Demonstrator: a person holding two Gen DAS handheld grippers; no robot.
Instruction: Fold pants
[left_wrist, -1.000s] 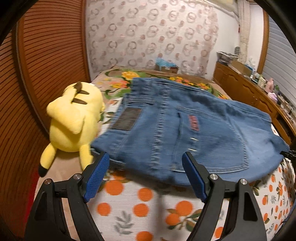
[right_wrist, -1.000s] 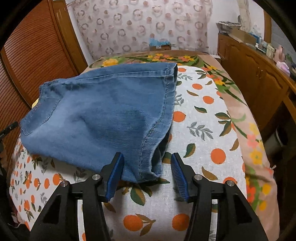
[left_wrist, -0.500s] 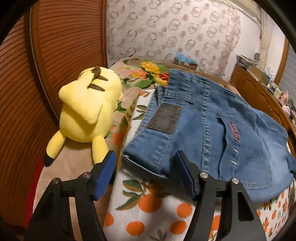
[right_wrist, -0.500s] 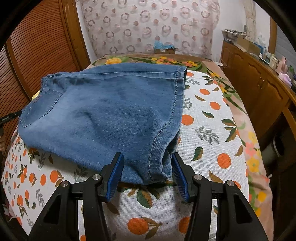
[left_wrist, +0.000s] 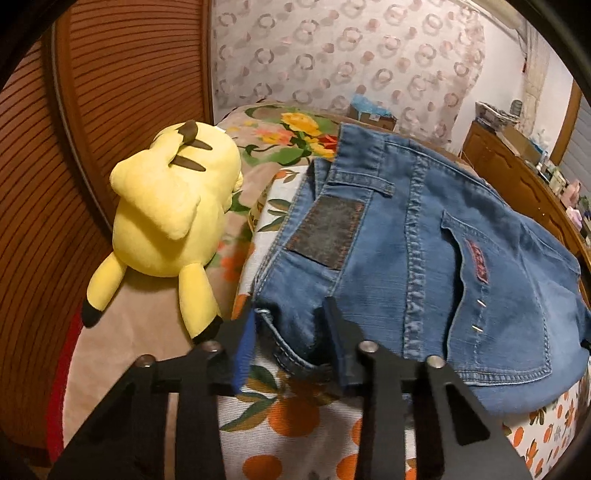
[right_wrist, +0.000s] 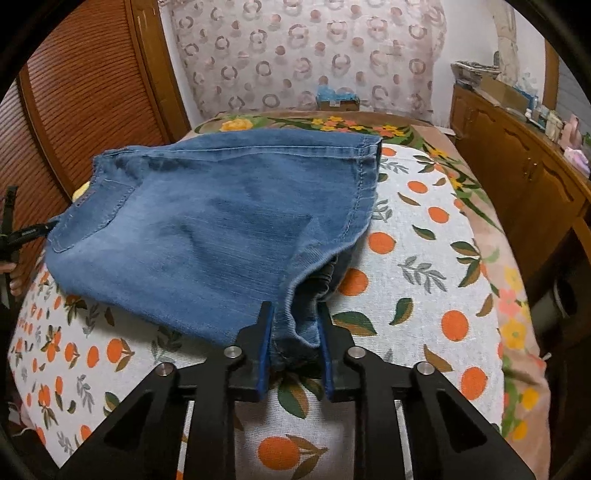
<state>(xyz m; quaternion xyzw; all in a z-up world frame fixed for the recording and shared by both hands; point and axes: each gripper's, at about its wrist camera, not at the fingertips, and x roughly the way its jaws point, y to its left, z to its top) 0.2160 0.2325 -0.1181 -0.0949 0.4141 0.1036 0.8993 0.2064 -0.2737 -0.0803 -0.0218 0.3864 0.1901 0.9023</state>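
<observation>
Folded blue denim pants (left_wrist: 424, 251) lie on the orange-print bedspread (left_wrist: 288, 424), back pocket and dark waistband patch facing up. My left gripper (left_wrist: 290, 336) is closing on the near waistband corner, denim between its blue pads. In the right wrist view the pants (right_wrist: 221, 229) spread across the bed. My right gripper (right_wrist: 293, 343) is closed on their near right corner, which bunches up between the pads.
A yellow plush toy (left_wrist: 170, 218) lies left of the pants beside the wooden slatted wall (left_wrist: 92, 110). A wooden cabinet (right_wrist: 524, 177) with clutter runs along the bed's right side. A small box (right_wrist: 338, 99) sits at the bed's far end.
Both grippers moved forward onto the pants and narrowed. The left one shifted left to the waistband corner; the right one closed on the near right corner and bunched the denim.
</observation>
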